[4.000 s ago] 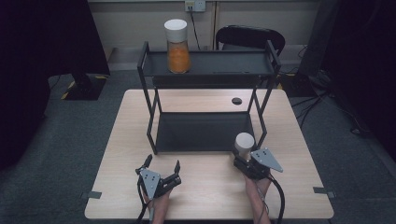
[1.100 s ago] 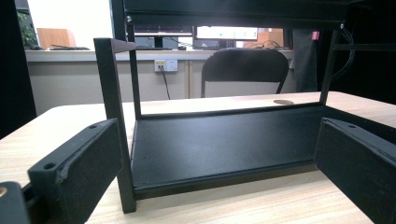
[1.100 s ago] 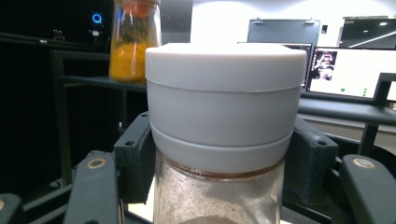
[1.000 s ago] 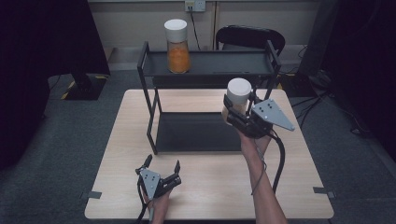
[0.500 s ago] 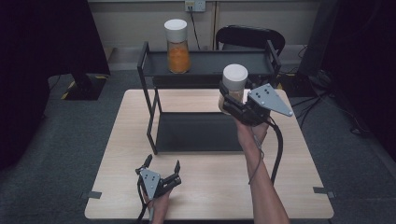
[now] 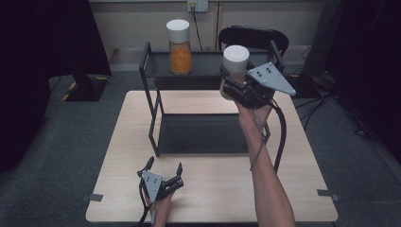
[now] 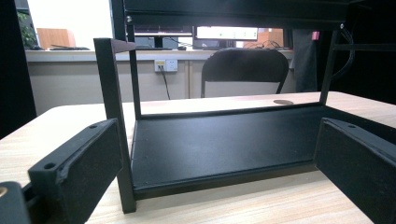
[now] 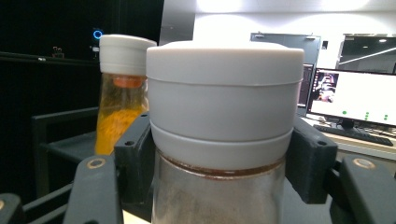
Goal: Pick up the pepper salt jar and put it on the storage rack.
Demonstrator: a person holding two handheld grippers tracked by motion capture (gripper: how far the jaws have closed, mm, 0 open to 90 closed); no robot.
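The right claw is clamped on a jar just under its white lid, with the jar held upright in the air at the height of the rack's top shelf, near its right end. From here the main risk is, I judge, a knock: the jar bottom could catch the front rail of the shelf or the right post if it goes in too low, and that could twist the jar in the jaws or shove the light rack along the table. Glass held only near the lid could also slip or swing. A second risk is bumping the other jar, which stands on the far left part of the same shelf; it looks well apart for now.

The held jar is clear glass with a brownish powder or grain inside, filled close to the lid. The other jar, also white-lidded, holds orange contents that fill most of it.

The left claw rests on the near edge of the table with its jaws wide apart and nothing between them, facing the bare bottom shelf.
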